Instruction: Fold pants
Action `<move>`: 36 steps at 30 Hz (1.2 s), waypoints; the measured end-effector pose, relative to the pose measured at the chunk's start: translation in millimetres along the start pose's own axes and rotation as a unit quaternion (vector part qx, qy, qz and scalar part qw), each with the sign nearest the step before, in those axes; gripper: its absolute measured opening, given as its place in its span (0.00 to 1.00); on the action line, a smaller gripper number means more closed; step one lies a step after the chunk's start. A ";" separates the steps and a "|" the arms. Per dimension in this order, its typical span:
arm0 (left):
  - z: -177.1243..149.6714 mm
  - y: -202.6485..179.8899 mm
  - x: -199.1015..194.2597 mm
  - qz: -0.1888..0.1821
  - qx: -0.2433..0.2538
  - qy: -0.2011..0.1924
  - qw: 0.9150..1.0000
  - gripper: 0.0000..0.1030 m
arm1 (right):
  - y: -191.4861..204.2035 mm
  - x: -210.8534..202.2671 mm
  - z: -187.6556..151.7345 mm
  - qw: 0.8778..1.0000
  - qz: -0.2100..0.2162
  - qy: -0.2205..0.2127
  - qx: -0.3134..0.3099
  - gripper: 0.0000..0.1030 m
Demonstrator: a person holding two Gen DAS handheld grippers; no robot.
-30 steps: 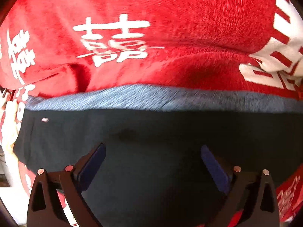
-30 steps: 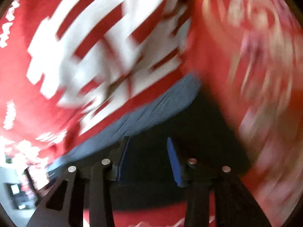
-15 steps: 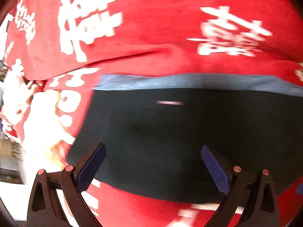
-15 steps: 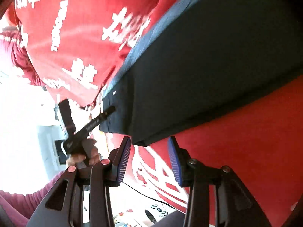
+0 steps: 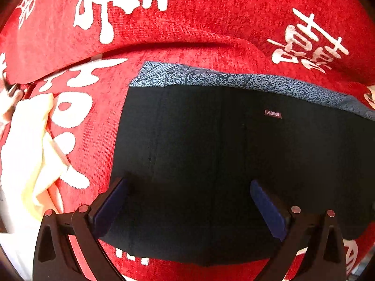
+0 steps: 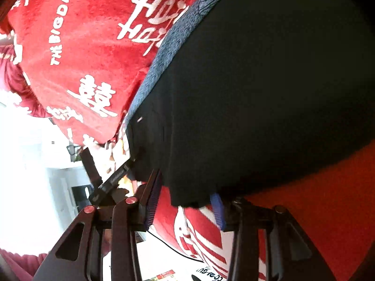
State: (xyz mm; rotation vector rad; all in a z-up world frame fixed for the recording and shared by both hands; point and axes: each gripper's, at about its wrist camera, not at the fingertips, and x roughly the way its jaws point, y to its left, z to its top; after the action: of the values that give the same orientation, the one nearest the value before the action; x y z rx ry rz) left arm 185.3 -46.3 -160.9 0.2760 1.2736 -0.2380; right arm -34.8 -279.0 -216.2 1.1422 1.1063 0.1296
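Black pants (image 5: 211, 159) flat on red blanket (image 5: 211, 23) with white lettering, grey speckled waistband (image 5: 234, 79) at far edge (small "FASHION" tag showing). Left tool (image 5: 187, 201) hovering over pants, jaws wide apart, nothing gripped. Right tool (image 6: 185, 201) at pants' near corner, jaws just closing, fabric edge between, not visibly pinched.

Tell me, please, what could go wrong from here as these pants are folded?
1. The right gripper has just been closing with only the pants' bottom corner between its jaws. So shallow a bite may slip or catch one layer.
2. The left gripper hangs open over the pants and holds nothing, so a one-sided lift could skew the fold.
3. The soft red blanket beneath might get pinched along with the cloth.
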 end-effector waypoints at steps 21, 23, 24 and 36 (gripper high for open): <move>0.7 -128.1 -53.3 -0.064 0.029 -0.018 0.997 1.00 | 21.8 -104.8 21.4 0.952 -0.246 -0.091 -0.159 0.36; 1.0 -158.5 -39.4 -0.072 0.047 -0.013 0.996 1.00 | 15.0 -103.6 37.7 0.943 -0.271 -0.093 -0.170 0.36; -4.1 -174.4 -30.4 -0.059 0.066 -0.008 0.996 1.00 | 2.9 -97.4 42.8 0.937 -0.296 -0.073 -0.170 0.35; 25.0 -173.2 -48.9 -0.044 0.095 -0.035 0.994 1.00 | 22.2 -123.3 49.5 0.943 -0.248 -0.096 -0.201 0.36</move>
State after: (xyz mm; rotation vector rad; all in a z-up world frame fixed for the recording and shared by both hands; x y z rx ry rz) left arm 137.9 -216.8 -119.5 0.3716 1.1964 -0.4409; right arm -49.7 -374.0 -121.7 0.4790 1.0976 -0.1441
